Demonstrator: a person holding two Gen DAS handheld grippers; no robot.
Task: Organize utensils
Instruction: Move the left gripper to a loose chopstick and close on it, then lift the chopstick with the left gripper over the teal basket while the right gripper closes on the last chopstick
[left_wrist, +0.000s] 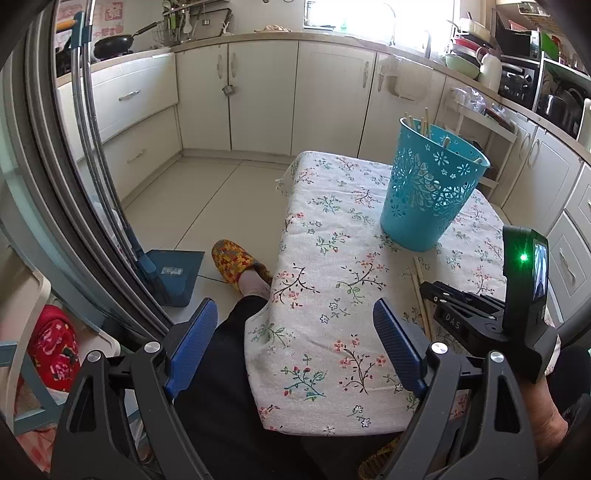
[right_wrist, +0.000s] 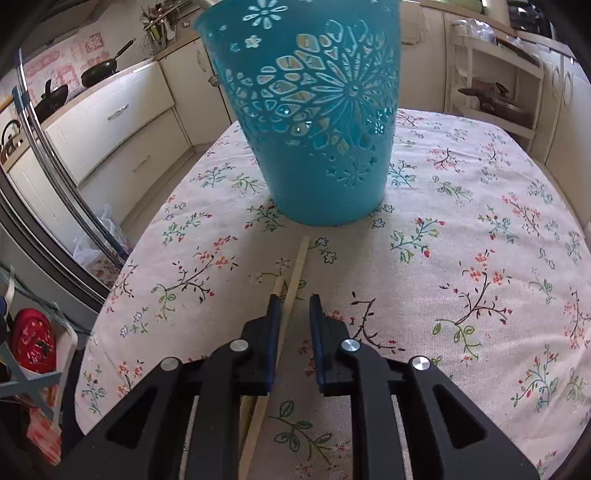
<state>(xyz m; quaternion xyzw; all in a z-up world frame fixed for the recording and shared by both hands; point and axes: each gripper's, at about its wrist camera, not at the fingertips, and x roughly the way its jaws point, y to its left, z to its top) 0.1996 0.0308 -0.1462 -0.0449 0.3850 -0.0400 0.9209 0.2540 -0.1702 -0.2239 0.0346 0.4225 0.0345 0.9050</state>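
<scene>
A turquoise cut-out basket (left_wrist: 432, 188) (right_wrist: 314, 122) stands on the floral tablecloth (right_wrist: 461, 240) with several chopsticks (left_wrist: 424, 122) upright inside. Two loose chopsticks lie on the cloth in front of it. My right gripper (right_wrist: 293, 299) (left_wrist: 439, 295) hangs low over them, jaws narrow. One chopstick (right_wrist: 301, 258) runs between the blue pads with a gap still showing on its right side. The other chopstick (right_wrist: 277, 286) sticks out from under the left finger. My left gripper (left_wrist: 295, 306) is wide open over the table's near left edge, holding nothing.
A person's leg and a yellow slipper (left_wrist: 236, 266) are beside the table's left edge. A blue dustpan (left_wrist: 173, 273) leans by the fridge (left_wrist: 55, 184). White cabinets (left_wrist: 258, 96) and a shelf rack (right_wrist: 495, 85) ring the table.
</scene>
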